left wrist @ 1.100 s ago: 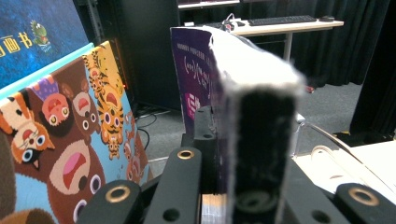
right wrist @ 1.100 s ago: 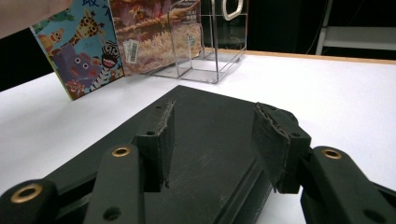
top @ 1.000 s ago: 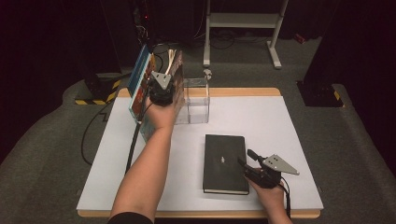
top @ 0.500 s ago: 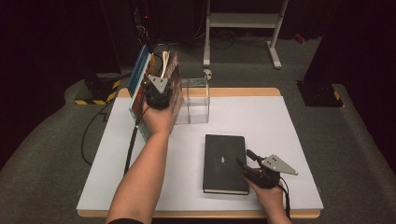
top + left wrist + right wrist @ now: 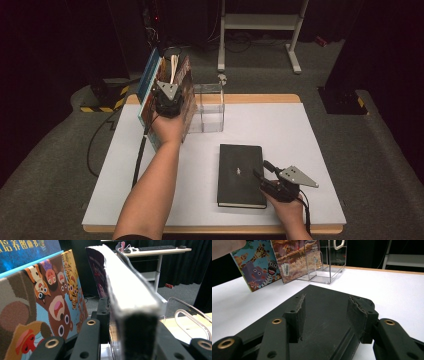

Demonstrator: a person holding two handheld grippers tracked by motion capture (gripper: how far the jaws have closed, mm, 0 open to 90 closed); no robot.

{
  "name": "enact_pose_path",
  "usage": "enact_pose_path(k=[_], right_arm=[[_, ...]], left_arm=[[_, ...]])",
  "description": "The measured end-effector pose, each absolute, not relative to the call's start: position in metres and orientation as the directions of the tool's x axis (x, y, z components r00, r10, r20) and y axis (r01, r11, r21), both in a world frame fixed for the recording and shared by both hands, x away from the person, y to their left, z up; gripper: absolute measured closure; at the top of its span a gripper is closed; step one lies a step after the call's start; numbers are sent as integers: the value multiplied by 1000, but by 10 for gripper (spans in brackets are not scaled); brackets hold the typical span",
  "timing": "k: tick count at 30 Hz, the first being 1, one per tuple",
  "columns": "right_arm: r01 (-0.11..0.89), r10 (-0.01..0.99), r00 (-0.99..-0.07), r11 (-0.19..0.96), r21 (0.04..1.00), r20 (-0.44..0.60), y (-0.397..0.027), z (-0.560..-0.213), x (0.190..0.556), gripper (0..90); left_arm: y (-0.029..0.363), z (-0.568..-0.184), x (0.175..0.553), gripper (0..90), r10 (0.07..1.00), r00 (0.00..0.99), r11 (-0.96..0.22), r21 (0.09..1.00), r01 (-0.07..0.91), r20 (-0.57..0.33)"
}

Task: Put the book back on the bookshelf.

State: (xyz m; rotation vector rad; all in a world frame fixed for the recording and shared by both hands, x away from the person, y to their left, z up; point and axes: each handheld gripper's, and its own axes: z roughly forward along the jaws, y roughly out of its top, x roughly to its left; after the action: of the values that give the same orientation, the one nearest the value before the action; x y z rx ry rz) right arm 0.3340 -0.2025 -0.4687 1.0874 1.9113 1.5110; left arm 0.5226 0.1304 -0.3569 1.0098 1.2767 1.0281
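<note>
- The blue book (image 5: 27, 250) at the far left carries white Chinese characters across its top; a barcode label shows on the brown book (image 5: 294, 260). No other writing can be read.
- Your left arm reaches forward to the upright books at the table's (image 5: 310, 130) far-left edge, left gripper (image 5: 167, 102) at the top of the brown book.
- Its jaws have just been opening; the book's edge sits between them, and you cannot tell whether the pads press it.
- The brown book leans beside the clear rack (image 5: 210, 107).
- Your right hand rests near the front edge; the right gripper (image 5: 262, 176) points at the black book (image 5: 241, 175), jaws half spread over its corner, not pinching.
- Bare table lies right of the black book.
</note>
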Motion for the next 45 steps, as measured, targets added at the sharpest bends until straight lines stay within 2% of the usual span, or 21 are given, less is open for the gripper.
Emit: enact_pose_path(k=[21, 30, 45], right_arm=[[295, 809, -578, 81, 952, 110, -202, -469, 334, 486], [298, 808, -578, 81, 951, 112, -201, -469, 334, 486], [299, 806, -582, 88, 950, 108, -199, -470, 334, 486]], left_arm=[[132, -357, 522, 644, 968, 13, 253, 967, -30, -252], [132, -358, 521, 566, 968, 21, 252, 968, -16, -251], [133, -360, 514, 525, 969, 24, 248, 969, -1, -248]])
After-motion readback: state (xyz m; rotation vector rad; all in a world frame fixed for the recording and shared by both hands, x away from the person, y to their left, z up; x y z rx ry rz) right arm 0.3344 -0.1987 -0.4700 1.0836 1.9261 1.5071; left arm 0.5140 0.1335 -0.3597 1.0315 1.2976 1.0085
